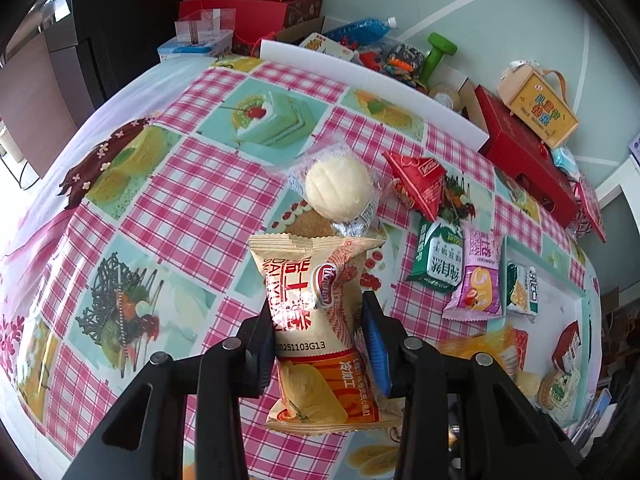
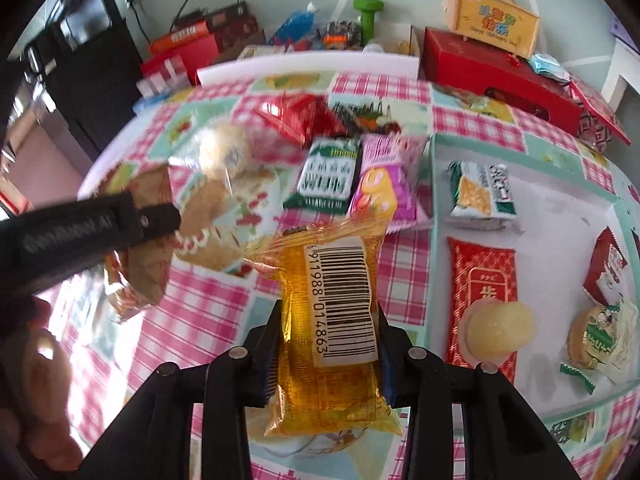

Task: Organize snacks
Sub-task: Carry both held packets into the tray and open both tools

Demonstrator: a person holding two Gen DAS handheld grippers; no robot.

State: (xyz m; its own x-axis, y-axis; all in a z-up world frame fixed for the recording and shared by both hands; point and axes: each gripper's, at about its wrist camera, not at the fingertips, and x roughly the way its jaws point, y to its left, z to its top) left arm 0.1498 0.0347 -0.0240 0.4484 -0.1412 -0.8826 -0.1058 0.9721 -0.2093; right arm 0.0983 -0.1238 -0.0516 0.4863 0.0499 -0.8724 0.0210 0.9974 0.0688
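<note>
While sorting proceeds | left tongs (image 1: 320, 344) clamp beige packet (image 1: 316, 296), lifted clear | right tongs (image 2: 326, 344) clamp amber packet (image 2: 332, 332), tray (image 2: 560, 208) at 2 o'clock, likely destination

A home room: cake-print tablecloth (image 1: 192, 184) over the bench, gift boxes (image 1: 524, 160) and a dumbbell (image 1: 440, 54) on the floor.

A bright room with a busy bench
The bench (image 1: 192, 184) wears a pink checked cloth with cake pictures; a pale green wall (image 1: 500, 20) and dark cabinet (image 1: 120, 20) stand behind.
</note>
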